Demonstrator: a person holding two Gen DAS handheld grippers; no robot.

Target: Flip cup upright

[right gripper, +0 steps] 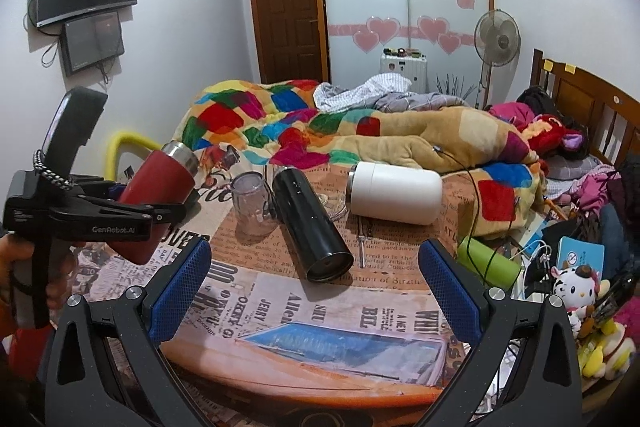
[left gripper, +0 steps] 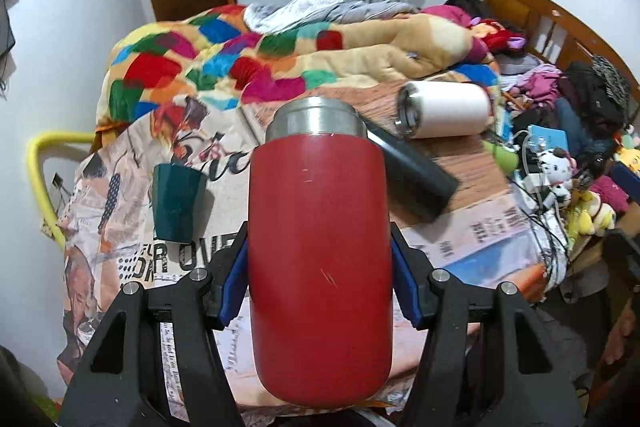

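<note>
My left gripper (left gripper: 319,263) is shut on a red cup with a steel rim (left gripper: 318,247) and holds it above the table, tilted, rim pointing away. The right wrist view shows that gripper (right gripper: 132,211) at the left with the red cup (right gripper: 160,187) angled up. My right gripper (right gripper: 314,267) is open and empty over the table's near side. A black cup (right gripper: 310,223) and a white cup (right gripper: 394,193) lie on their sides on the table. A clear plastic cup (right gripper: 252,203) stands inverted beside the black one.
A dark green cup (left gripper: 176,201) stands inverted at the table's left. The round table (right gripper: 320,311) has a newspaper-print cover. A colourful blanket (right gripper: 320,131) is heaped behind it. A green bottle (right gripper: 486,263), cables and toys crowd the right edge.
</note>
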